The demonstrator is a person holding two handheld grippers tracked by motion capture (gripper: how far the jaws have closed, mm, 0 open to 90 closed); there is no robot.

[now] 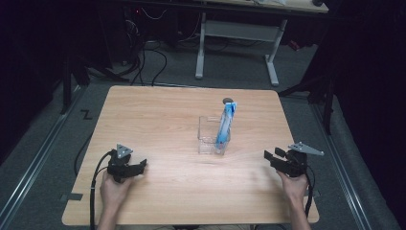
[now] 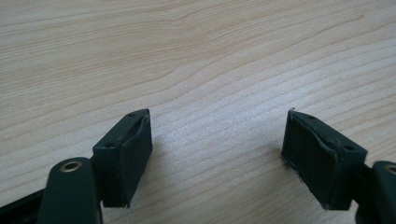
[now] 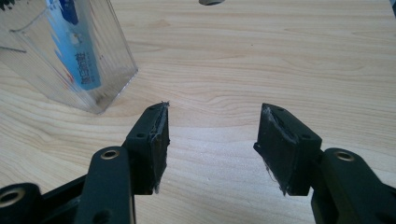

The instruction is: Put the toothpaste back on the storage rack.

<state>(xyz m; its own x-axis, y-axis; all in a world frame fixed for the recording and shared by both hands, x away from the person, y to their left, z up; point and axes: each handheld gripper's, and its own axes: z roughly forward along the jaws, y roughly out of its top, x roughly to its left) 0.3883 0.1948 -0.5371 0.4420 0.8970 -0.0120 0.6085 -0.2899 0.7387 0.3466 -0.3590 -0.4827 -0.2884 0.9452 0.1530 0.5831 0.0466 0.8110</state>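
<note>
A wooden table (image 1: 158, 115) is seen, its near edge cut off. At its centre a clear box (image 1: 211, 135) stands, a blue tube (image 1: 225, 125) leaning upright inside. Right gripper (image 1: 271, 157) and left gripper (image 1: 140, 166) are spread, nothing between. A small dark object (image 1: 228, 100) behind cannot be identified.

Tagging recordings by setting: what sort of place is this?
Probably a lab or workshop recording station: a bare wooden table on grey carpet, loose cables across the floor, and a height-adjustable desk frame behind.
</note>
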